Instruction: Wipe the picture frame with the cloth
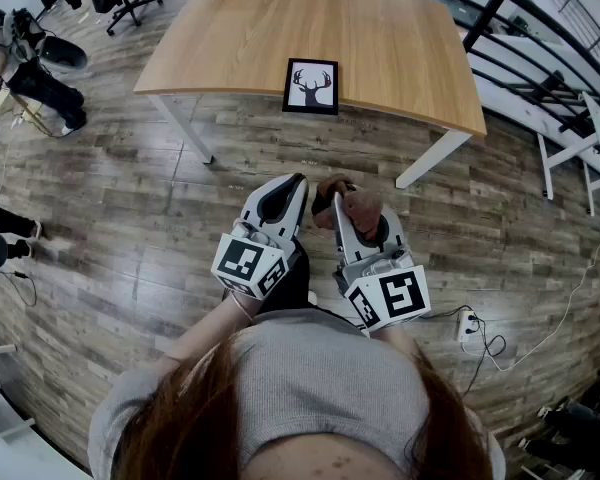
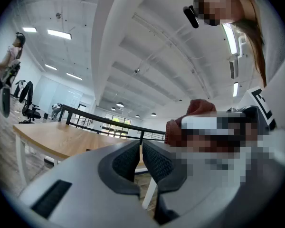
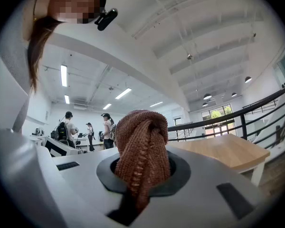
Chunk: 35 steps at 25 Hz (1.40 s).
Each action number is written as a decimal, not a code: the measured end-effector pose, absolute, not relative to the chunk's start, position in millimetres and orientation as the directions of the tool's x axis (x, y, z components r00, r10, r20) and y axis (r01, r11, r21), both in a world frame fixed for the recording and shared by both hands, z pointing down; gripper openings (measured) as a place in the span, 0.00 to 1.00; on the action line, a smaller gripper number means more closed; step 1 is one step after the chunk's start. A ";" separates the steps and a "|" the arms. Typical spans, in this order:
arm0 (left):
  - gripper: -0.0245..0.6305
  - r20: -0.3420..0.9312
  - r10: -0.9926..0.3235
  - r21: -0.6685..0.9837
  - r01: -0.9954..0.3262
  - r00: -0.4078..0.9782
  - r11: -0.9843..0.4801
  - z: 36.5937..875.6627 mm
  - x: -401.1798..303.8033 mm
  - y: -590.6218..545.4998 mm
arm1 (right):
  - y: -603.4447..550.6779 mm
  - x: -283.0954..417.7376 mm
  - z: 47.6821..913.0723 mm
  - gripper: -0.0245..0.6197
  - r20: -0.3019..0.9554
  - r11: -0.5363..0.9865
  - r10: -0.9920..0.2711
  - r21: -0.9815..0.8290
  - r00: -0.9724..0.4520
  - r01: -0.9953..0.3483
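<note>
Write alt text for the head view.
A person holds two grippers over a wood floor: the right gripper shut on a brown cloth, the left gripper shut and empty. A deer picture frame lies on the table ahead.

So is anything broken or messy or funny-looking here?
Nothing is broken or spilled. The picture frame lies straight, but right at the table's near edge, which looks a little risky. The cloth is just bunched up between the fingers of the right gripper.
</note>
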<state>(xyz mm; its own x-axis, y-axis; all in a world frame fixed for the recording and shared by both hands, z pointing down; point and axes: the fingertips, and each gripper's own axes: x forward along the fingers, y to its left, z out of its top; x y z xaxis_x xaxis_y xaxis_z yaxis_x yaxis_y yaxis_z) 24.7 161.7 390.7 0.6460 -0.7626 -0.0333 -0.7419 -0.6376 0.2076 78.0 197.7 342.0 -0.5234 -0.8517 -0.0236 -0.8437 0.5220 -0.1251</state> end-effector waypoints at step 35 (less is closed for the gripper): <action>0.06 0.071 -0.693 0.225 -0.689 0.717 -0.689 404.5 -9.6 -204.0 | -157.8 62.5 341.1 0.11 -0.018 0.403 -0.915 -0.102 -0.403 -0.910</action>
